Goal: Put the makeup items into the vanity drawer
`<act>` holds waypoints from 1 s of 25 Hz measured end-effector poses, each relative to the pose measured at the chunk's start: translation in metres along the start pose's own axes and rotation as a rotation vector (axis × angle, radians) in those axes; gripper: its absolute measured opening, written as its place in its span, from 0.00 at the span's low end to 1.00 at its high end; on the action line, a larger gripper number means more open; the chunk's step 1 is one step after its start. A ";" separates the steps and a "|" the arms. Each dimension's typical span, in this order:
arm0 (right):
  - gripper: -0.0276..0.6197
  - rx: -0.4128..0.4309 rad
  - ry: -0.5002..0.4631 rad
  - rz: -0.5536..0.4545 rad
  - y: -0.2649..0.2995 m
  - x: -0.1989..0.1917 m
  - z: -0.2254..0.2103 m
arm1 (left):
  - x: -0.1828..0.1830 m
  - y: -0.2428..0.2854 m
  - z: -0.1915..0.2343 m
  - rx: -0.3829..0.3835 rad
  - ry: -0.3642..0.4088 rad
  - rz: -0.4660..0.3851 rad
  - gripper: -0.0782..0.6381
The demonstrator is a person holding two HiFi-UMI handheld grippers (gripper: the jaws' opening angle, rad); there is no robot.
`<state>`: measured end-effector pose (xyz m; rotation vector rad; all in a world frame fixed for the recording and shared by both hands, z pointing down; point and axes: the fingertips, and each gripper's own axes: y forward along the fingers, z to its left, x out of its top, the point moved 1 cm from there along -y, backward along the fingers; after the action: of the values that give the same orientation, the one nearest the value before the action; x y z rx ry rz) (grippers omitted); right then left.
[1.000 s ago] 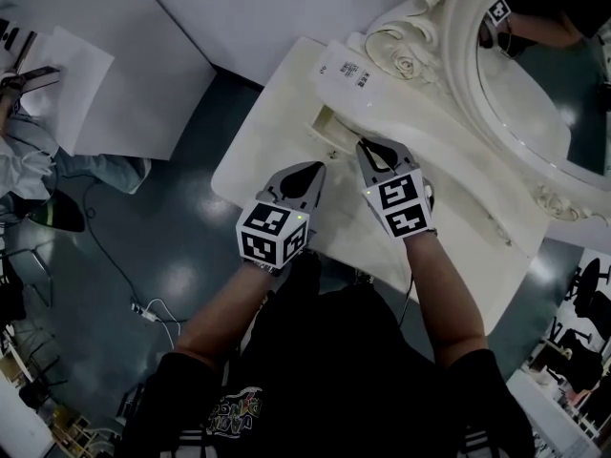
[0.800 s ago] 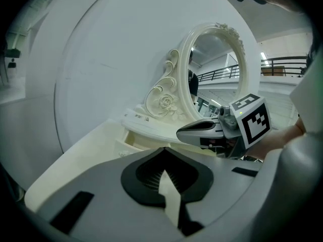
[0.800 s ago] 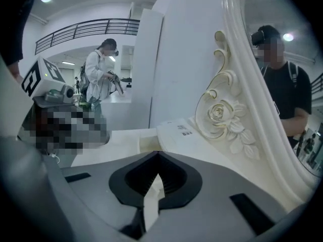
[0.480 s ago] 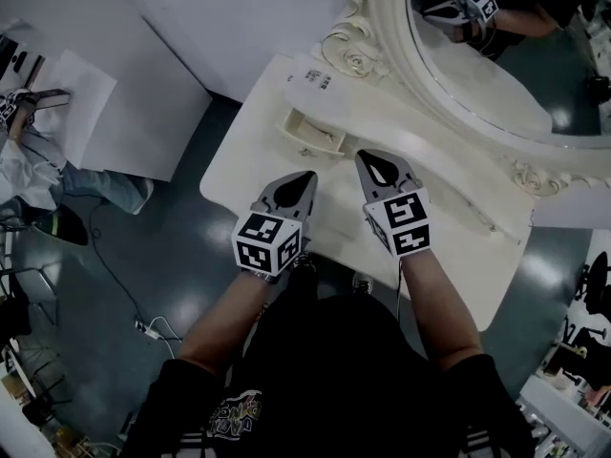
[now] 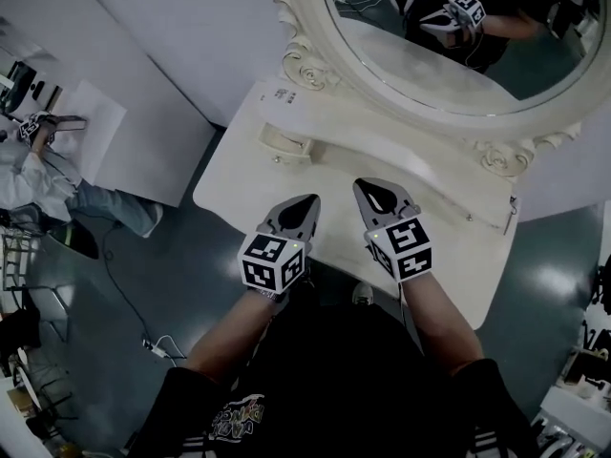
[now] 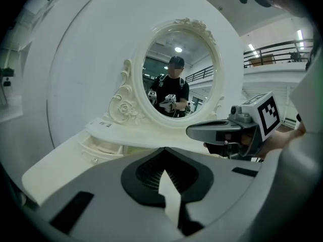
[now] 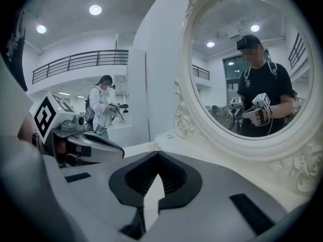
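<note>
A cream-white vanity table (image 5: pixel 458 256) was spread beneath the head view, with a small cream drawer (image 5: pixel 286 146) set under its raised back shelf at the left end. That drawer appeared to be pulled part-way out. An oval mirror in a carved cream frame (image 5: pixel 305 65) rose behind the drawer and to its right, and the person and both grippers were reflected in the glass. Another person in a white top (image 5: pixel 38 160) was seen well to the left of the drawer, off the table.

The left gripper (image 5: pixel 307 200) and the right gripper (image 5: pixel 368 185), both grey with black pads and a marker cube, were held side by side over the table's front edge, nearer the person than the drawer. Each gripper's own view showed its jaws clenched together with nothing between them.

No makeup items could be found on the tabletop or in either gripper, so none could be placed relative to the drawer.

The drawer lay ahead and to the left of both sets of jaws. Its long axis ran along the back shelf, roughly across the line on which the jaws pointed. The left gripper was judged to be nearer the drawer. A small printed label (image 5: pixel 284 93) was stuck on the shelf just behind the drawer.
</note>
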<state>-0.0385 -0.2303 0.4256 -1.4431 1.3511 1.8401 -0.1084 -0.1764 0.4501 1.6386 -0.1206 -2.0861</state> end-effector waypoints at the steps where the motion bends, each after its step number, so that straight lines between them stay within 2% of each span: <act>1: 0.09 0.008 0.008 -0.009 -0.010 -0.001 -0.001 | -0.001 -0.001 -0.010 0.004 0.003 0.000 0.11; 7: 0.09 0.068 0.023 -0.053 -0.066 -0.012 0.000 | -0.011 -0.006 -0.068 0.034 0.016 -0.011 0.11; 13: 0.09 0.156 -0.010 -0.044 -0.105 -0.029 0.014 | -0.028 -0.023 -0.109 0.093 -0.017 -0.030 0.11; 20: 0.09 0.210 -0.019 -0.014 -0.118 -0.049 0.032 | -0.048 -0.049 -0.118 0.153 -0.048 -0.027 0.11; 25: 0.09 0.229 -0.005 -0.006 -0.114 -0.053 0.058 | -0.056 -0.070 -0.110 0.162 -0.062 -0.024 0.11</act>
<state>0.0441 -0.1186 0.4240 -1.3216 1.4985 1.6223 -0.0187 -0.0673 0.4445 1.6749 -0.2997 -2.1956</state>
